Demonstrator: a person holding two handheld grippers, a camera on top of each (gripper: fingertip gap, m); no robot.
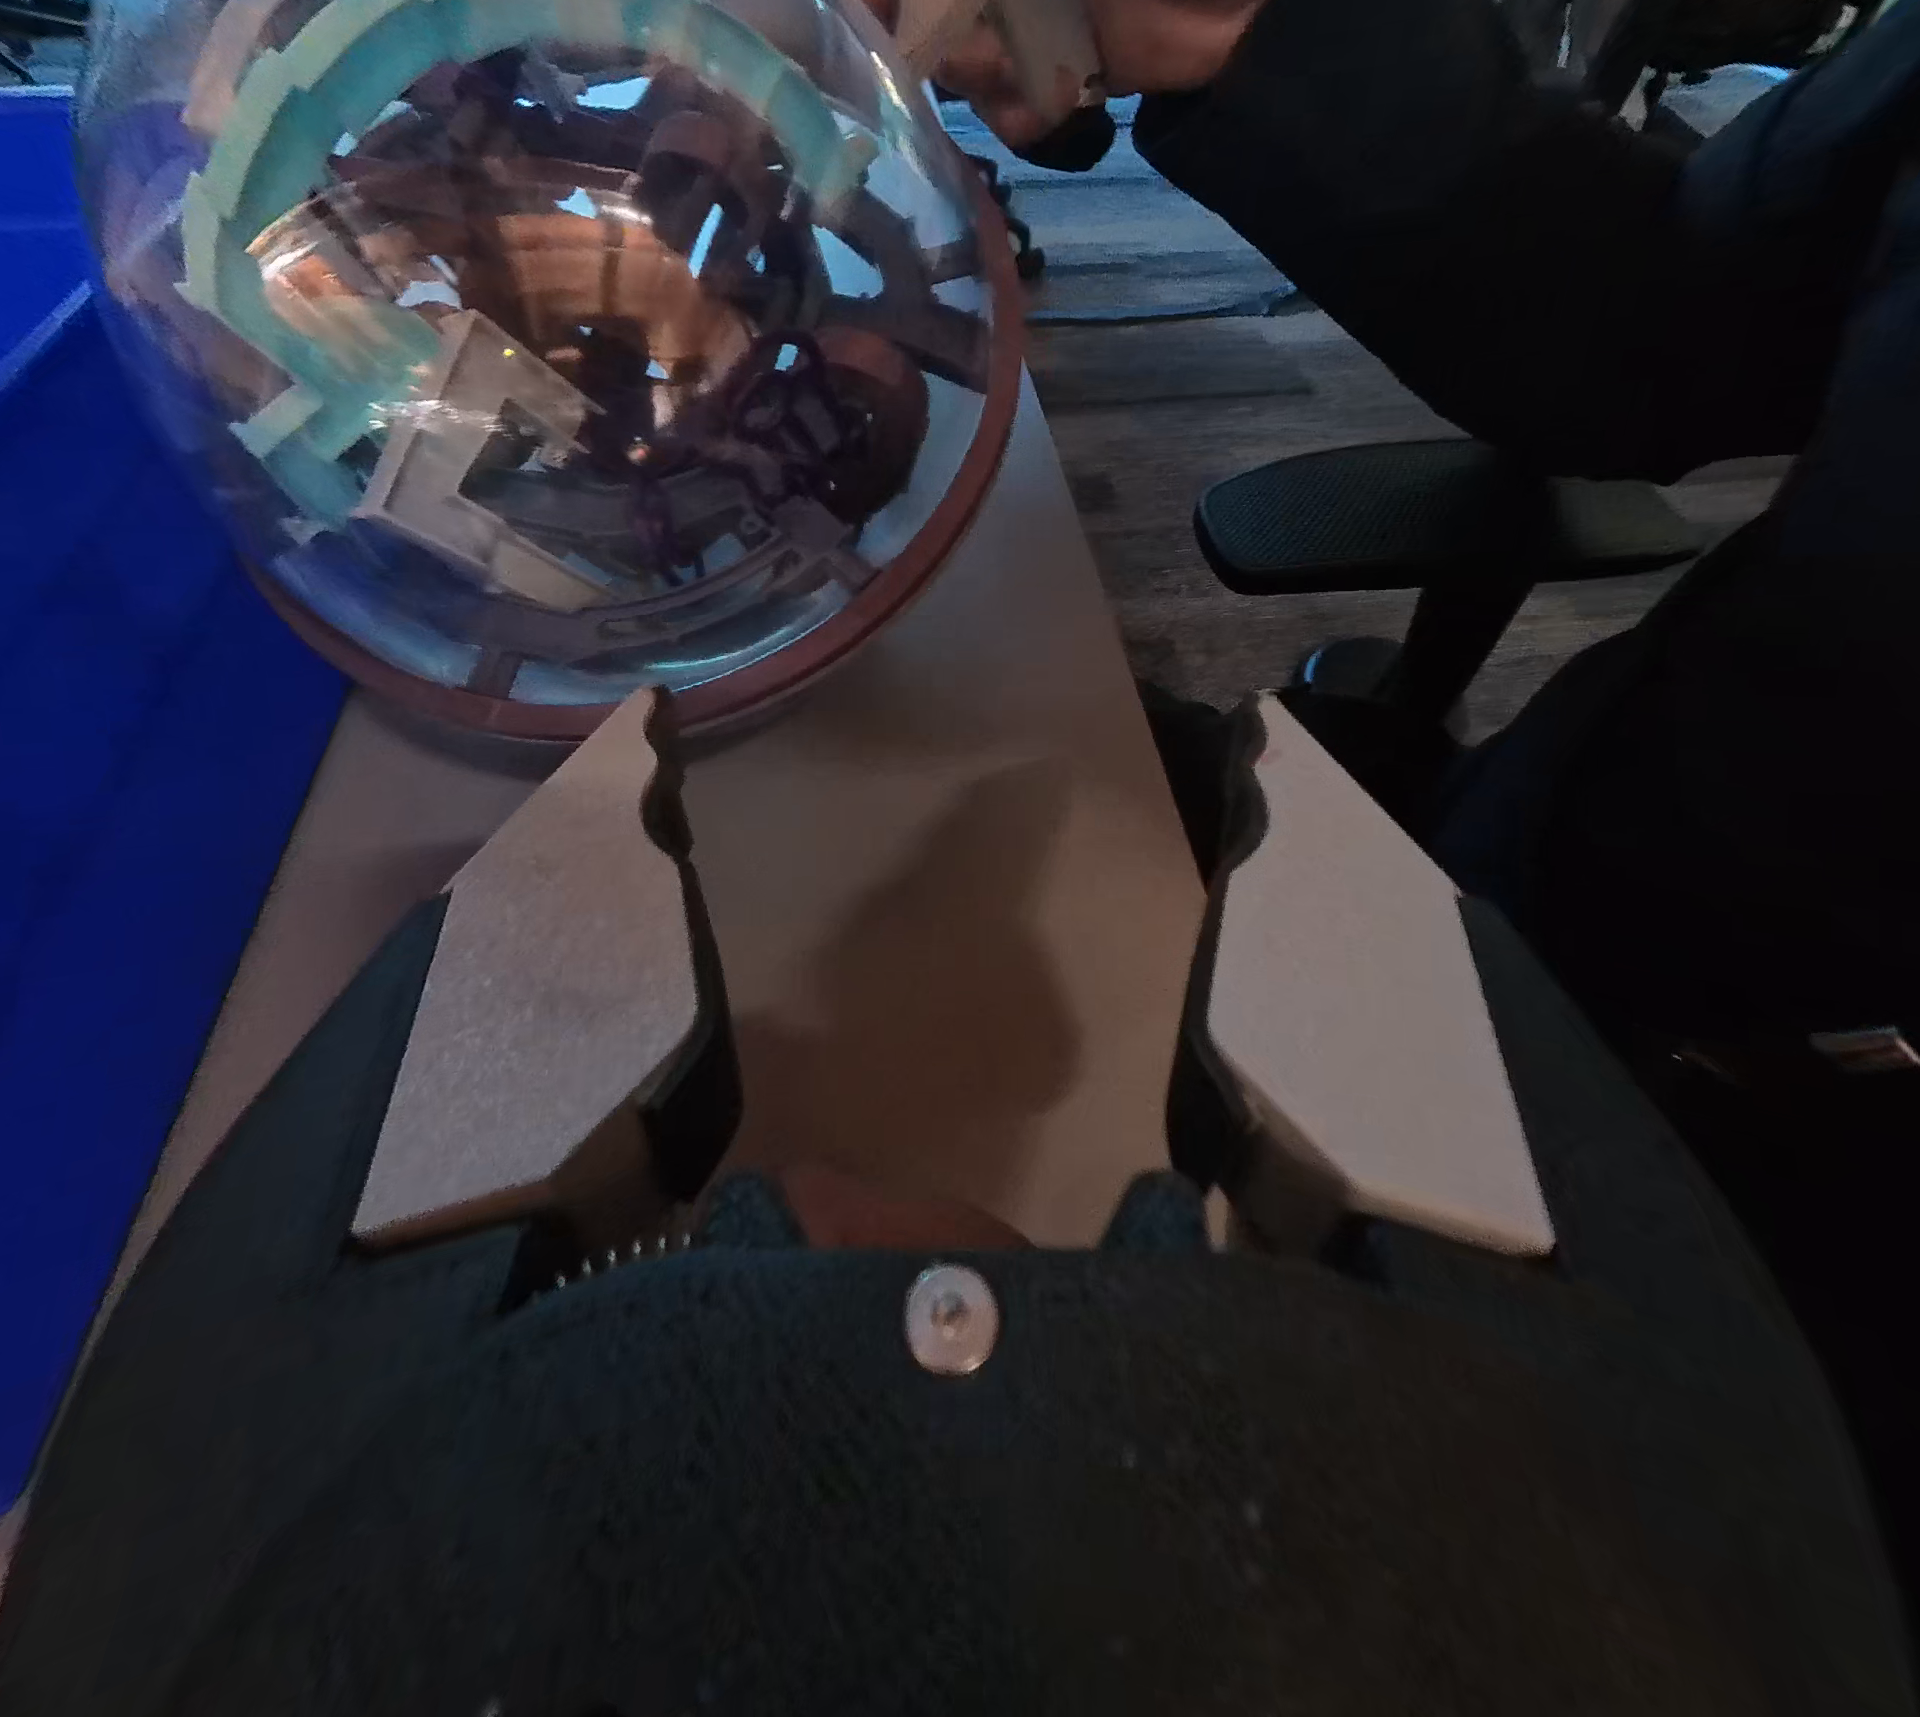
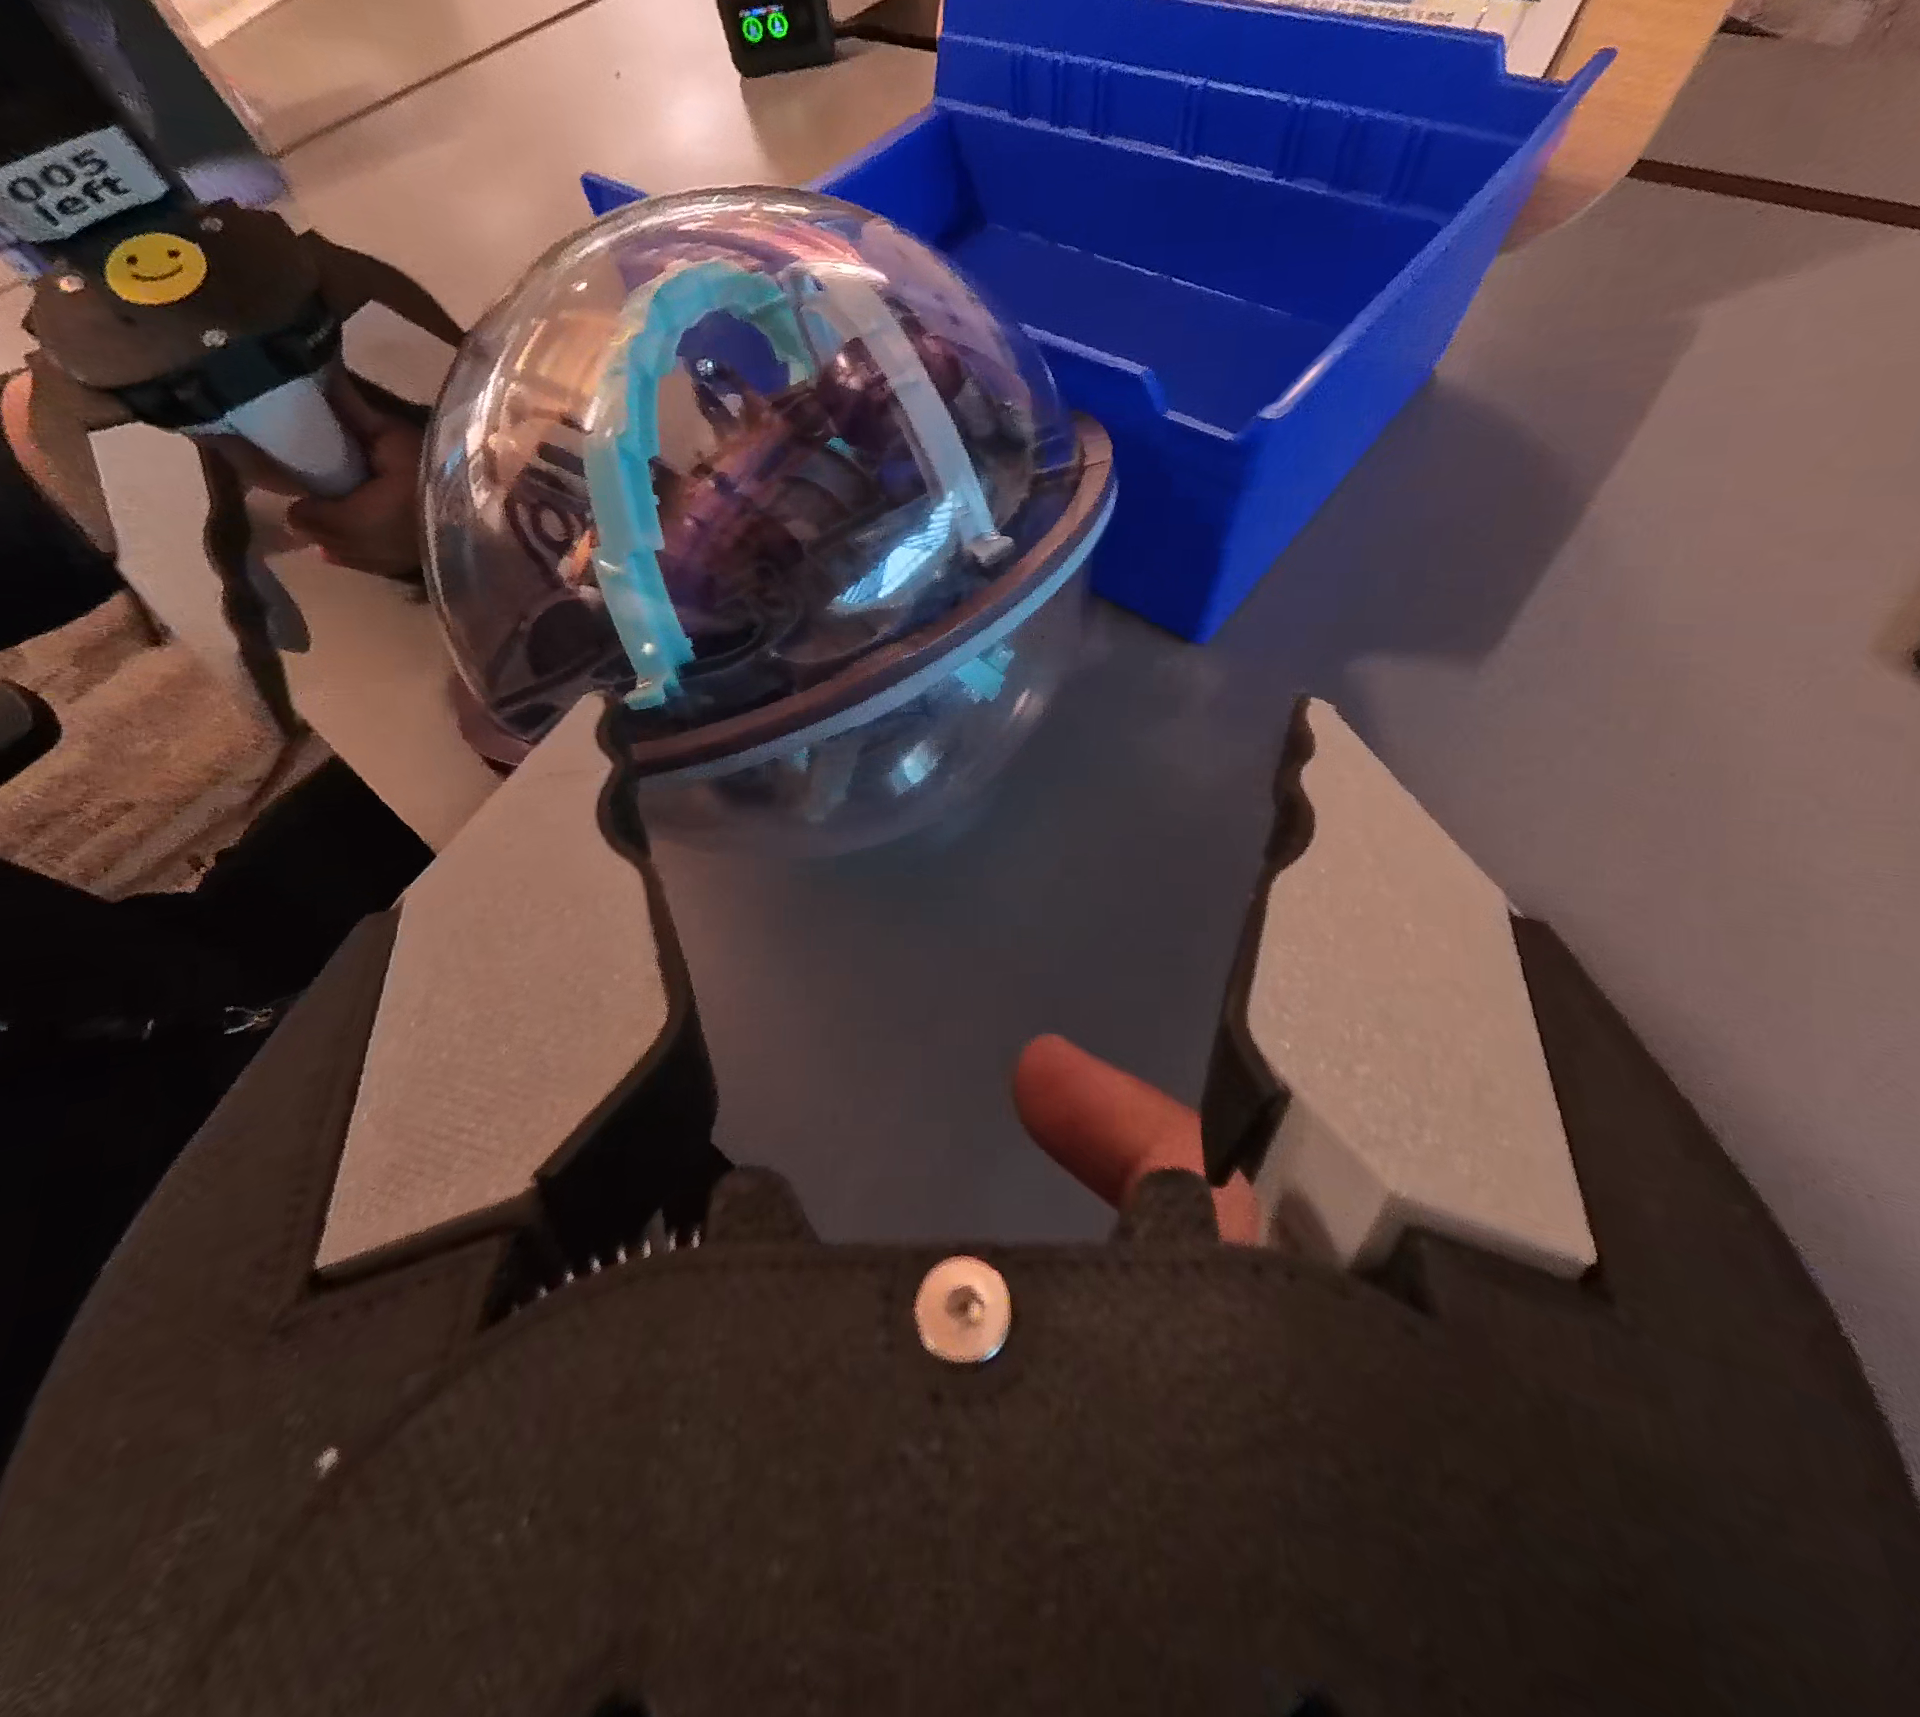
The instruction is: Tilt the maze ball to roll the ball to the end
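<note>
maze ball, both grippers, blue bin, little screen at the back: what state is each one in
maze ball: on the table, tilted, seam ring slanted, not gripped
left gripper: fingers wide open, nothing between them, ball just ahead of the left fingertip
right gripper: fingers wide open, ball ahead toward the left finger, not clamped
blue bin: upright, nothing seen inside
small screen: lit, green icons

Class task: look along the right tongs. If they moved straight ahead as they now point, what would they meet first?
Most likely the maze ball: it sits just ahead of the open right tongs, towards their left finger. Depth is unclear.
</note>
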